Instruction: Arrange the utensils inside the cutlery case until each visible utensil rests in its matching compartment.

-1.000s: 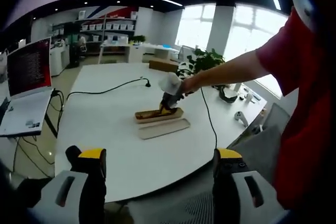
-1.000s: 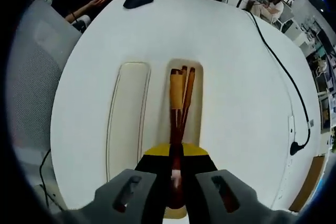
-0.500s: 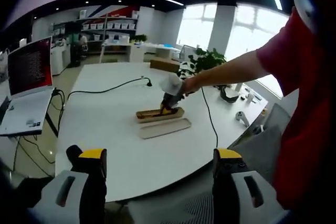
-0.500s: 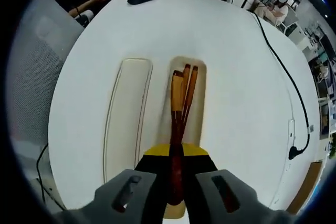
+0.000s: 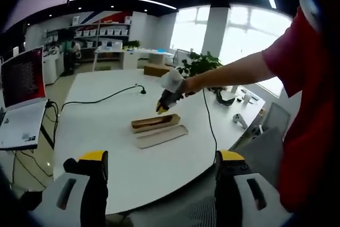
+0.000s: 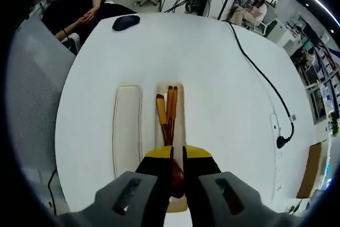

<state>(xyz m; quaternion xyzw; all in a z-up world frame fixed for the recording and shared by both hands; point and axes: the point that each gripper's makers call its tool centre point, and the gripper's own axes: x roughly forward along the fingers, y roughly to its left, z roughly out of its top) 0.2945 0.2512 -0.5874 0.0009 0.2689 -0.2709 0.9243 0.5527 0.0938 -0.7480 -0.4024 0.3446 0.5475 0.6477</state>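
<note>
The open wooden cutlery case (image 6: 182, 126) (image 5: 154, 122) lies on the white table (image 6: 228, 89), its pale lid (image 6: 127, 131) (image 5: 161, 136) flat beside it. A wooden spoon (image 6: 161, 104) and two chopsticks (image 6: 172, 102) lie lengthwise in the case, their handles running to my right gripper (image 6: 178, 155). Its yellow-tipped jaws are almost closed, with a red-brown handle end in the narrow gap. In the left gripper view a gloved hand holds that right gripper (image 5: 166, 99) just above the case. My left gripper (image 5: 162, 156) hangs open off the table's near edge, holding nothing.
A black cable (image 6: 260, 73) runs to a power strip (image 6: 280, 126) on the right. A black mouse (image 6: 126, 22) lies at the far edge, a seated person (image 6: 79, 9) behind it. A mesh chair (image 6: 32, 94) stands left. A laptop (image 5: 21, 89) sits beside the table.
My right gripper has risen and pulled back from the case, so case and lid look smaller. The utensils lie straighter in the case. The left gripper view shifted slightly.
</note>
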